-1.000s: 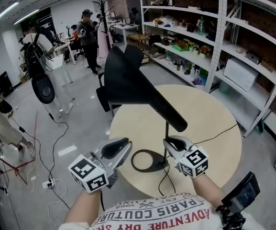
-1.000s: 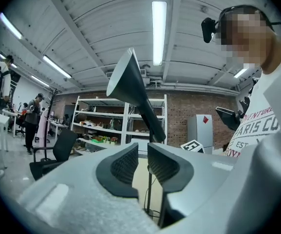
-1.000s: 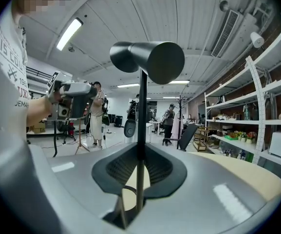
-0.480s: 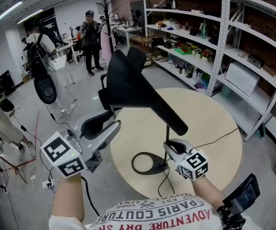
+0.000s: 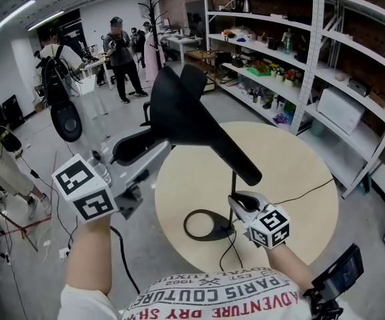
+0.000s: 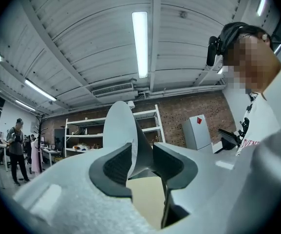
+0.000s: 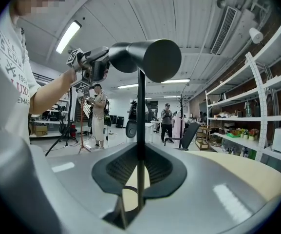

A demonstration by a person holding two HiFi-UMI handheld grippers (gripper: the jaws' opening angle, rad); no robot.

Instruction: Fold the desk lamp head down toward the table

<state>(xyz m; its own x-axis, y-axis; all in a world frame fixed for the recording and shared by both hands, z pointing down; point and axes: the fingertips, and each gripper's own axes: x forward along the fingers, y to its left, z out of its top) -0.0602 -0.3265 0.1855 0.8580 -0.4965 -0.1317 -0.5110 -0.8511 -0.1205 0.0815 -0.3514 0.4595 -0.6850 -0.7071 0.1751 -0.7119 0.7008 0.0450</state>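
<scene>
The lamp (image 5: 199, 129) is plain matte black. The round tabletop (image 5: 292, 172) is pale beige. The left gripper (image 5: 145, 153) and right gripper (image 5: 241, 202) are light grey with dark jaws, each patterned with black-and-white square markers. The shelves (image 5: 299, 59) are white.

Your white printed T-shirt (image 5: 212, 297) carries the only lettering that reads. In the head view it stands upside down: "1962" above "PARIS COUTUR" in black, and "ADVENTURE" in red. The right gripper view catches fragments of the same print: "RIS COU", "196" and "LUX". The marker cube (image 5: 85, 187) on your left gripper (image 5: 157, 153) and the one on your right gripper (image 5: 236, 203) bear black-and-white square code patterns. A red mark on the white cabinet (image 6: 197, 130) is too small to read.
</scene>
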